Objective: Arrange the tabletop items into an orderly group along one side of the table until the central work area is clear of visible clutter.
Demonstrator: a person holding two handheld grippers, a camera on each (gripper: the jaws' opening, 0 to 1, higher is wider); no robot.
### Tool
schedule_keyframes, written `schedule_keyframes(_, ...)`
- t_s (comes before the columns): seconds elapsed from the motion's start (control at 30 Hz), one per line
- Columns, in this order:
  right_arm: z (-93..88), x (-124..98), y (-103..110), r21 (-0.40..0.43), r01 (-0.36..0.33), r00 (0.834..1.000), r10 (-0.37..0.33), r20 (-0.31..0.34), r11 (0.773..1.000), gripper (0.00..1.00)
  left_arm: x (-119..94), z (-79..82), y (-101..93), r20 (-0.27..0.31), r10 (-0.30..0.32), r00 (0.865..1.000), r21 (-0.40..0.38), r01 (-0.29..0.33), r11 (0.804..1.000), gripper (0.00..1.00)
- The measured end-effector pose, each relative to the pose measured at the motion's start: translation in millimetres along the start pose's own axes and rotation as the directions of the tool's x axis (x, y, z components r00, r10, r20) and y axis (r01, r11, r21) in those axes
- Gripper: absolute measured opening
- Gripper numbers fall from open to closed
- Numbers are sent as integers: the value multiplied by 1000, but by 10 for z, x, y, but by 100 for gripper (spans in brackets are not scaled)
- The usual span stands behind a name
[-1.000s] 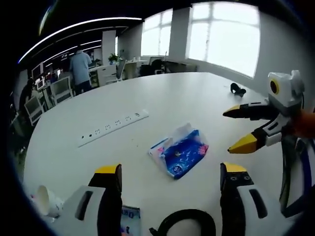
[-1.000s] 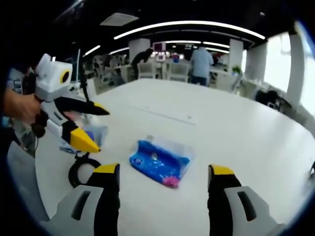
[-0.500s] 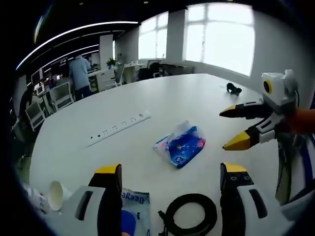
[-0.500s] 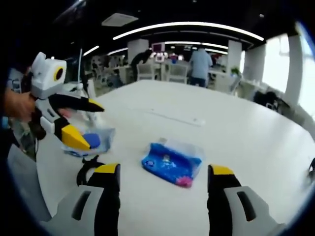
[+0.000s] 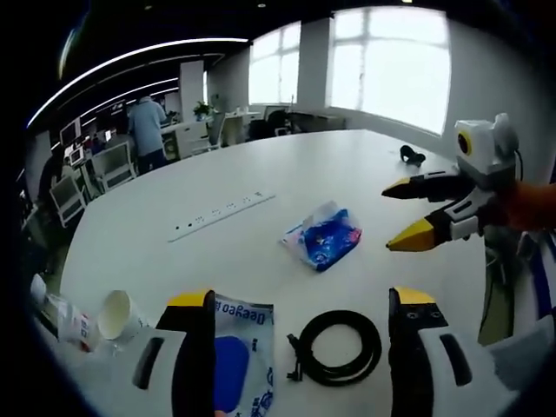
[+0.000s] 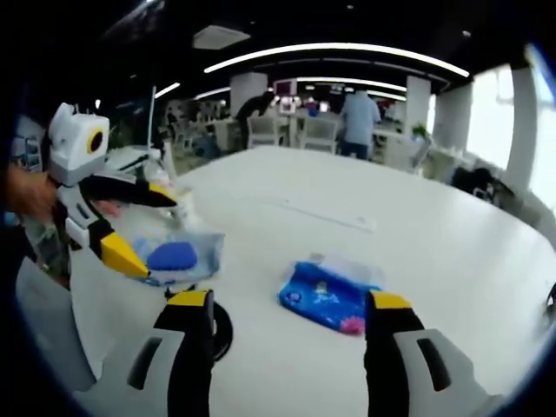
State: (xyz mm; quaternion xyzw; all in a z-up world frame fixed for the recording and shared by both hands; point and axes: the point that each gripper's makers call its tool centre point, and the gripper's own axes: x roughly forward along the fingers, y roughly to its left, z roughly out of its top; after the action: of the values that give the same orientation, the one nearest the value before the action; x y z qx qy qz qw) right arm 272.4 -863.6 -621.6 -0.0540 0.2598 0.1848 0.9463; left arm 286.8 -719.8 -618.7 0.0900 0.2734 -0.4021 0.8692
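Note:
A blue tissue pack (image 5: 323,237) lies mid-table; in the right gripper view the tissue pack (image 6: 330,295) sits just beyond my open right gripper (image 6: 289,301). A black cable coil (image 5: 337,347) rests between the jaws of my open left gripper (image 5: 301,300), touching neither. Beside it lies a clear packet with a blue item (image 5: 234,365), and a tipped paper cup (image 5: 113,314) lies to its left. The right gripper (image 5: 398,217) hangs open above the table at the right. The left gripper (image 6: 156,233) hovers open over the clear packet (image 6: 174,256). My jaw partly hides the coil (image 6: 217,330).
A white power strip (image 5: 221,217) lies across the white table (image 5: 287,165); the power strip (image 6: 330,213) is far off in the right gripper view. A small black object (image 5: 408,155) sits near the far edge. A person (image 6: 360,117) stands among desks and chairs behind.
Both cameras have drawn back from the tissue pack, bringing the coil, the clear packet and the cup into the left gripper view. Nothing on the table has moved; both grippers stay open.

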Motion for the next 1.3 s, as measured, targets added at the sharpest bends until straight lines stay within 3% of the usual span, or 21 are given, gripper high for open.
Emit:
schedule_keyframes(0.43, 62, 71, 327, -38, -34, 999, 34, 3, 999, 65, -306, -153, 126, 14, 25, 1000, -21, -25, 999, 80)
schedule_keyframes(0.7, 105, 123, 479, -62, -57, 998, 58, 7, 996, 65, -525, -306, 285, 13, 56, 998, -43, -55, 998, 80)
schedule_keyframes(0.8, 167, 131, 530, -98, -65, 997, 70, 40, 993, 60, -595, -376, 341, 7, 67, 998, -47, -66, 997, 80)
schedule_keyframes(1.3, 213, 326, 792, -131, -113, 993, 117, 23, 985, 58, -847, -651, 620, -2, 130, 991, -93, -130, 987, 76)
